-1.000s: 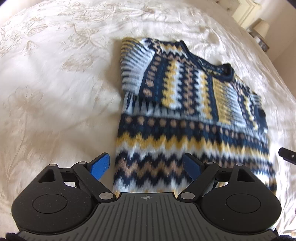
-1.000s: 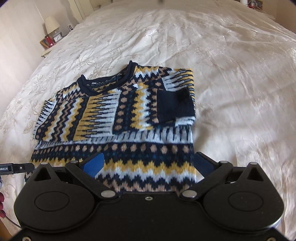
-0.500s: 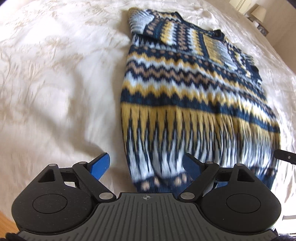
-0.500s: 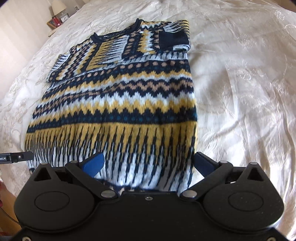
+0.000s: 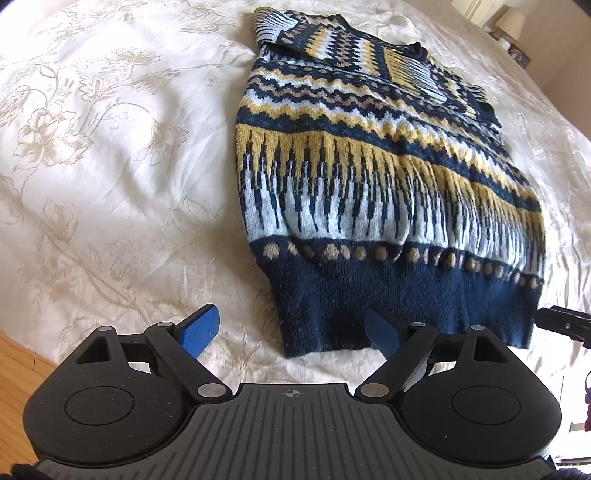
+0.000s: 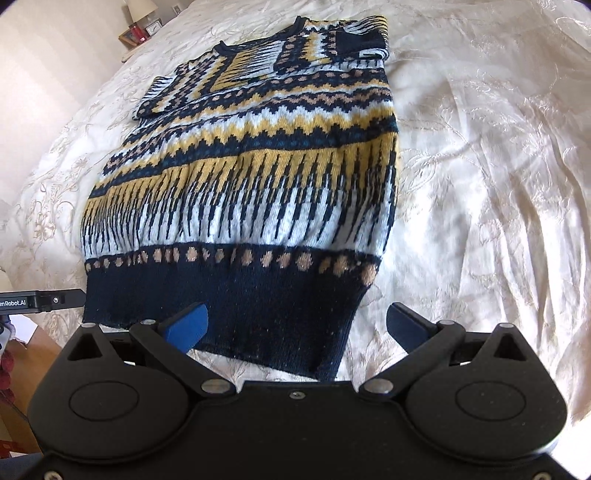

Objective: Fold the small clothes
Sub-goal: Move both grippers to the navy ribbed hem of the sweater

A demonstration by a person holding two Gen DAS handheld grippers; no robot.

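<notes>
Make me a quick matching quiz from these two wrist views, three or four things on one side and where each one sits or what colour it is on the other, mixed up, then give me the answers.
Things:
1. sweater hem
2. lamp
3. left claw
4. bedspread

Descriptions:
A. cream with a floral pattern
B. open, poised at one bottom corner of the sweater
C. plain navy band
D. on the nightstand beyond the bed

Pairs: 1-C, 2-D, 3-B, 4-A
</notes>
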